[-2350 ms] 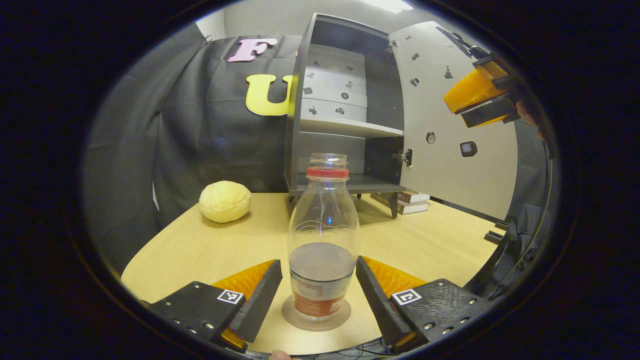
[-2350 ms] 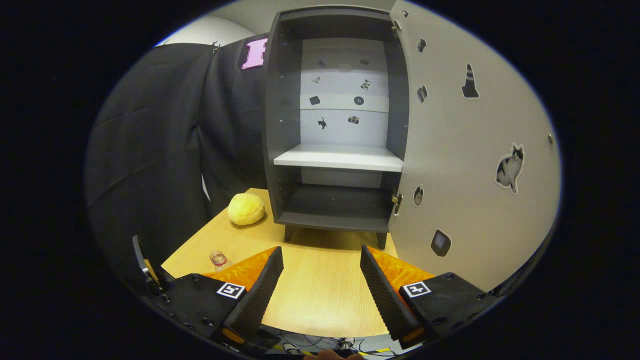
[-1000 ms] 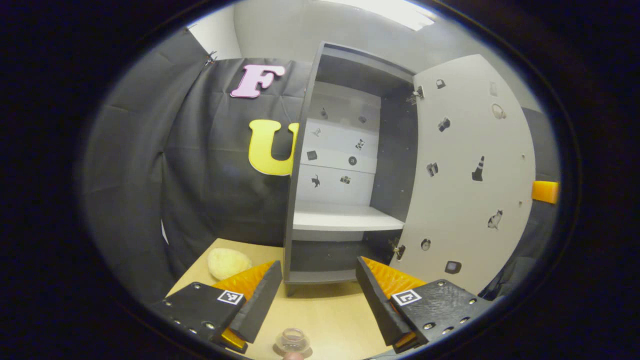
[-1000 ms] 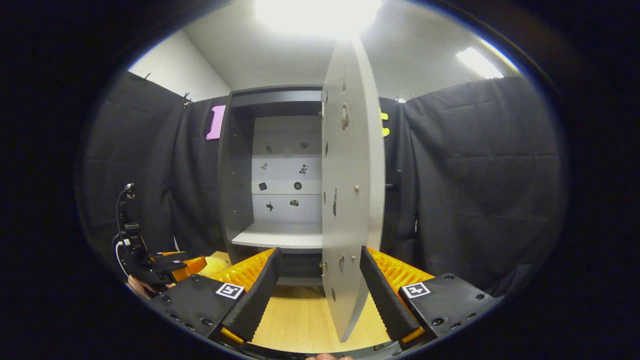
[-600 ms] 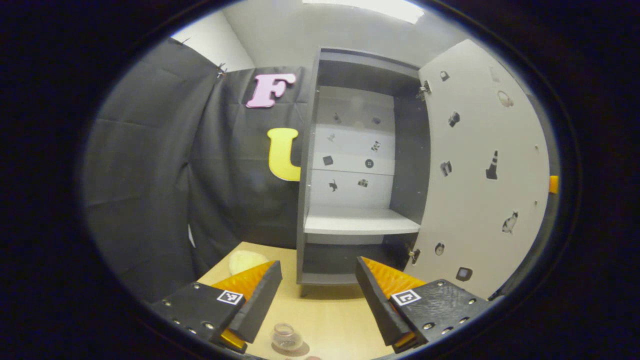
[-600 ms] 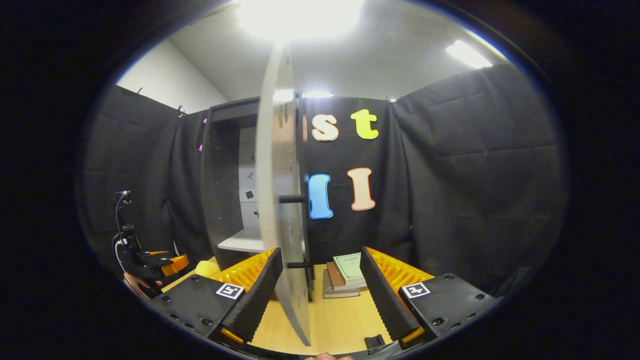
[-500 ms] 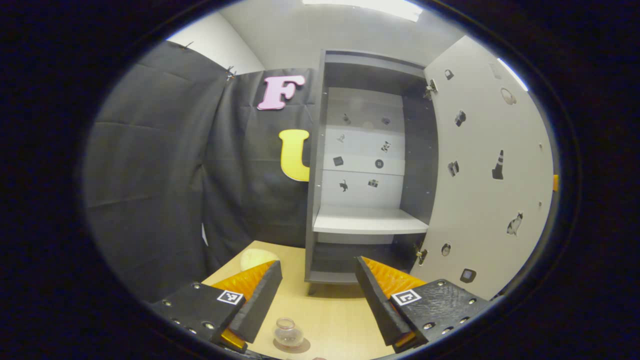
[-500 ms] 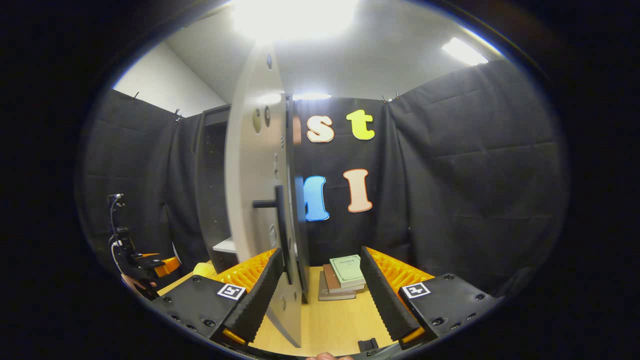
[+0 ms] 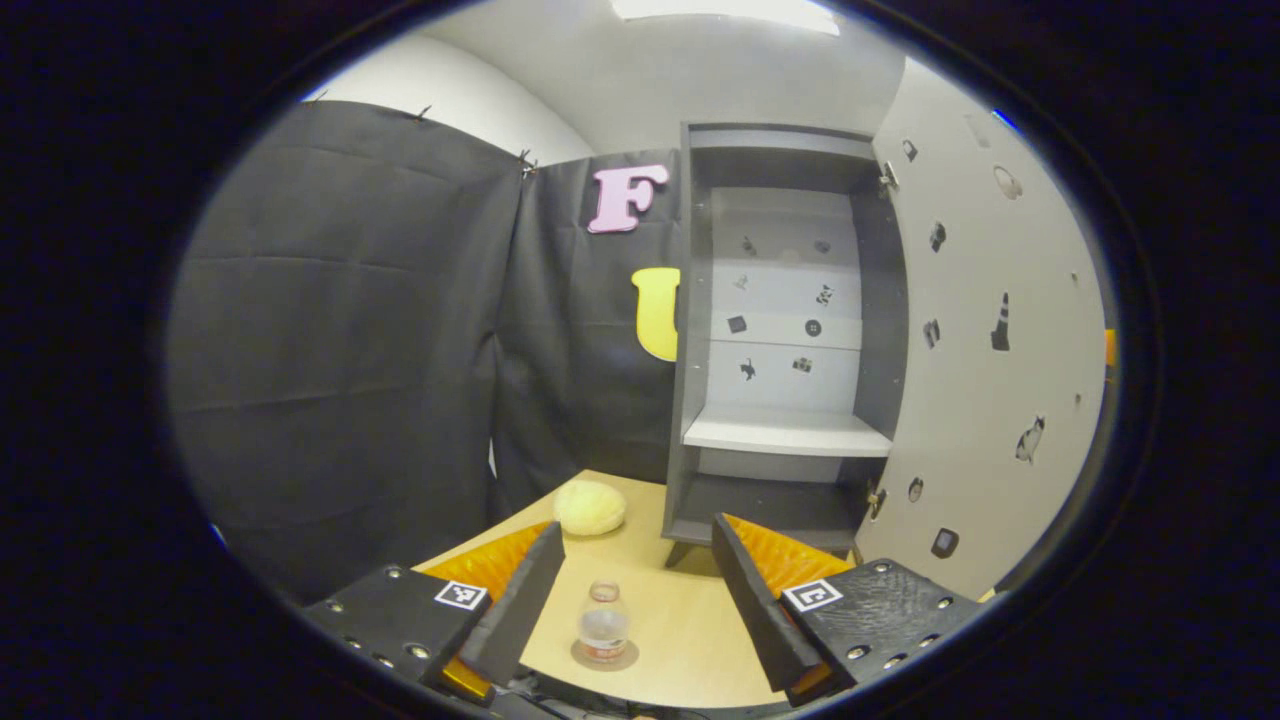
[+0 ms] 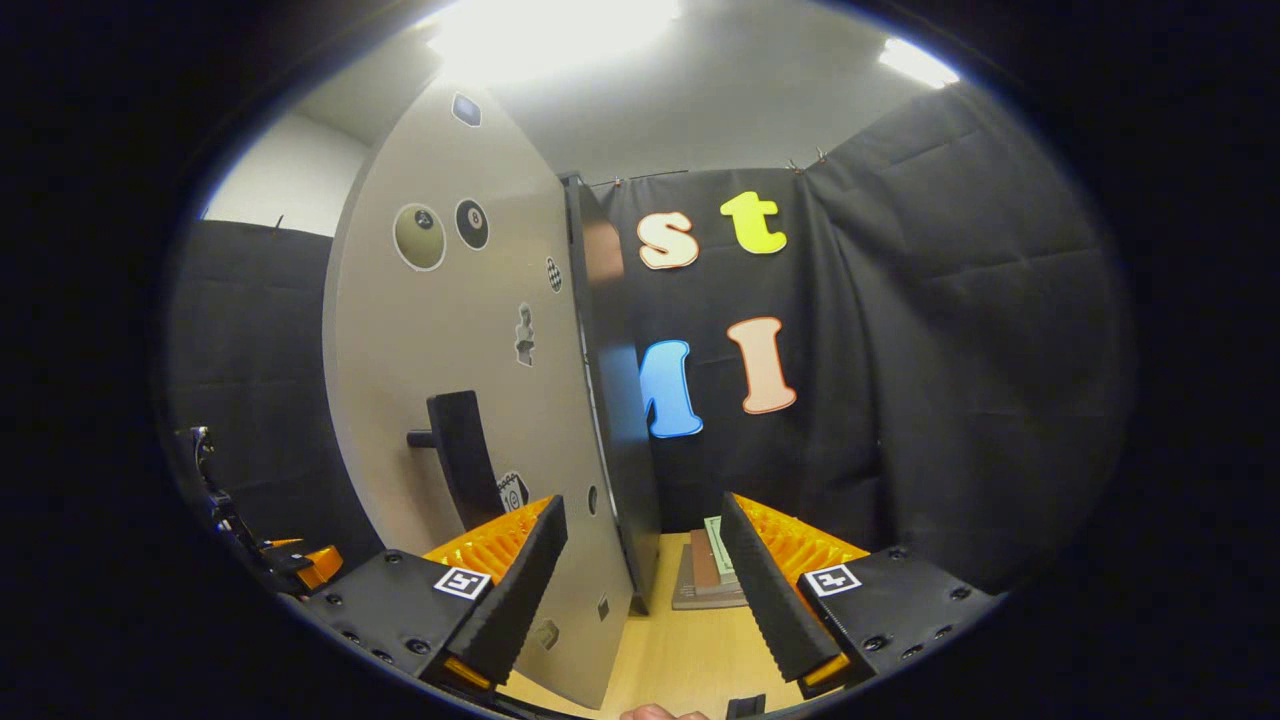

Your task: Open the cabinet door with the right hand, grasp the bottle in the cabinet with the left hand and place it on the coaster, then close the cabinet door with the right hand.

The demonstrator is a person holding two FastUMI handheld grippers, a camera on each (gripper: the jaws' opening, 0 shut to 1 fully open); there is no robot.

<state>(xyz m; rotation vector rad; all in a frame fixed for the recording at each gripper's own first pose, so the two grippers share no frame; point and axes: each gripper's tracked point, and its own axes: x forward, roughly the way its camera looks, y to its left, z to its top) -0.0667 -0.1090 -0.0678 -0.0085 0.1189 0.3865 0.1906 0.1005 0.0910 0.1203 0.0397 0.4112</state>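
- The clear plastic bottle with a red-banded label [image 9: 604,632] stands upright on the round coaster [image 9: 605,657] on the pale wood tabletop [image 9: 680,640], well in front of the dark grey cabinet [image 9: 780,340]; the placing looks done.
- The left gripper [image 9: 635,600] is spread apart and empty, above and behind the bottle. A careless sweep could tip this light, narrow bottle.
- The right gripper [image 10: 640,590] is also apart, holding nothing, at the outer face of the pale grey sticker-dotted cabinet door [image 10: 450,420], near its black bar handle [image 10: 460,455].
- A hard push could slam the door and jolt the cabinet; a glancing one may slip off.
- The bottle's label is too small to read, and the door stickers carry no legible writing.
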